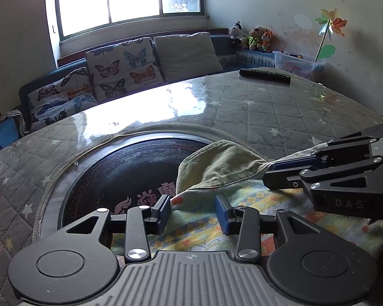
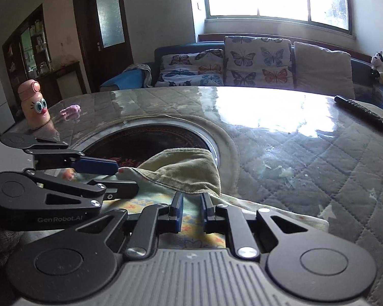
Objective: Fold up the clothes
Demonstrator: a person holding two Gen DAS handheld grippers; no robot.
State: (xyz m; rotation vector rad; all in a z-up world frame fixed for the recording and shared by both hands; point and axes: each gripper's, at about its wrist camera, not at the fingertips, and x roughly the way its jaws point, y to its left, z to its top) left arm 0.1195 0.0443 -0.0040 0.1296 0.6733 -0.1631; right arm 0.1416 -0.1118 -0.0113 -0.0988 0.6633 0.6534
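1. Left wrist view shows your left gripper (image 1: 192,213) with its fingers apart, hovering over the garment (image 1: 217,168); nothing sits between the blue pads.
2. Your right gripper (image 2: 192,210) has its pads drawn close with only a narrow gap. Seen from the left wrist it appears pinched on the garment's green edge, but I judge that rather than see it plainly.
3. The garment lies at the near rim of the hotplate (image 1: 130,168), the dark round disc sunk in the table (image 1: 280,117), and partly overlaps it.
4. Progress looks early: one green corner is turned over onto the patterned side, and no tidy folded shape exists yet. Most of the folding is left.
5. The outer face is ribbed olive corduroy; the inner face is a soft, pale print in yellow, blue and orange. It drapes limply and should crease easily.
6. The table wears a quilted grey cover with stars under a glossy clear sheet, so cloth may slide on it.
7. A black remote (image 1: 264,76) rests beyond the hotplate, well apart from the garment.
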